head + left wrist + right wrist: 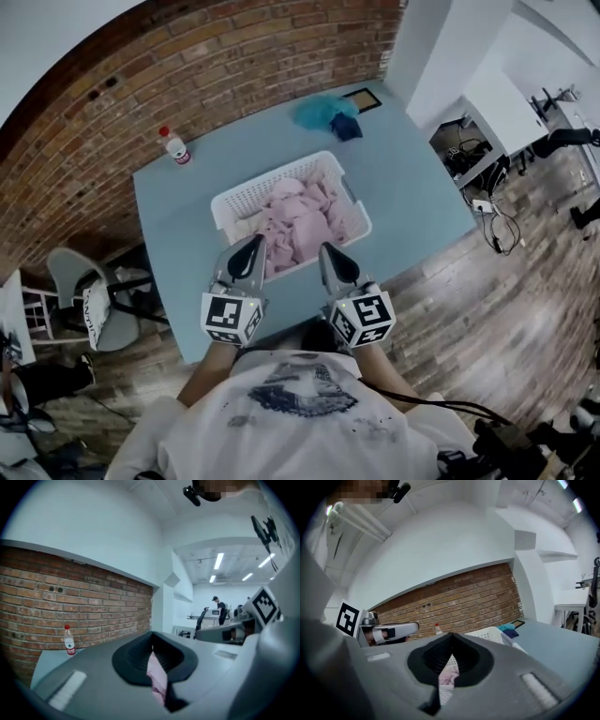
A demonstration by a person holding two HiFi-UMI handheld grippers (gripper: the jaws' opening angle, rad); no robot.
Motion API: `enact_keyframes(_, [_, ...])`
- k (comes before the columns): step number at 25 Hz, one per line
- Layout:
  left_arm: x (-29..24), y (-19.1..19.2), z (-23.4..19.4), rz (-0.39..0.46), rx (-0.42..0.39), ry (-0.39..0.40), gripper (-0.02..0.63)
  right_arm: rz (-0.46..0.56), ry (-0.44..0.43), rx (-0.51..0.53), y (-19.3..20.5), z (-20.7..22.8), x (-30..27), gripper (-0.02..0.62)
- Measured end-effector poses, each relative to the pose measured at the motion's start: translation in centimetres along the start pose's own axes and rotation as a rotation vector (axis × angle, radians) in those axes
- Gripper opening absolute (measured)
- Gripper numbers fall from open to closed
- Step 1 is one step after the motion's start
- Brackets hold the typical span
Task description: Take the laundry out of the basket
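A white slatted basket [246,197] stands on the blue table [412,197], filled with pale pink laundry [300,220]. My left gripper [251,246] and right gripper [328,251] hover side by side at the basket's near rim, pointing toward it, both shut. In the left gripper view the left gripper [152,645] has its jaws together, with pink laundry [157,677] showing through the narrow slit below the tips. The right gripper [452,648] looks the same, with pink laundry [449,677] in the slit and the basket [487,634] just beyond. I see no cloth lifted.
A small bottle with a red cap [175,147] stands at the table's far left. A teal cloth [321,112], a dark blue cloth [346,127] and a flat dark frame [362,98] lie at the far edge. A brick wall is behind; a grey chair [80,277] is at left.
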State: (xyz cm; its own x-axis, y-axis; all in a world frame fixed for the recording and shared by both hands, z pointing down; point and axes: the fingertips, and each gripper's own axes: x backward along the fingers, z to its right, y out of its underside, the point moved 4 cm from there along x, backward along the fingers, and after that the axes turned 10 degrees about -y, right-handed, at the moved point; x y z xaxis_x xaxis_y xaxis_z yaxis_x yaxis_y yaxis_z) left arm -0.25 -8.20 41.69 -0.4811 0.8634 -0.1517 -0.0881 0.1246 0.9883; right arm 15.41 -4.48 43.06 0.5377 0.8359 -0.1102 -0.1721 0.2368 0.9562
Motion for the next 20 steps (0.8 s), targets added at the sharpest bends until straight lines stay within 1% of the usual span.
enact_keyframes(4, [-3.0, -0.8, 1.3, -0.011, 0.004, -0.079, -0.008, -0.018, -0.080, 0.011, -1.6, 4.2, -1.0, -0.003])
enact_keyframes(9, [-5.0, -0.5, 1.6, -0.051, 0.025, -0.140, -0.008, -0.027, -0.127, 0.008, -2.5, 7.6, -2.0, -0.003])
enact_keyframes(14, [-6.7, 0.2, 1.2, -0.099, 0.037, -0.148, -0.008, -0.038, -0.134, -0.001, -2.7, 9.3, -3.0, -0.003])
enact_keyframes(20, [-8.7, 1.8, -0.2, -0.167, 0.049, -0.123, -0.008, -0.040, -0.110, 0.003, -2.7, 9.9, -4.7, -0.003])
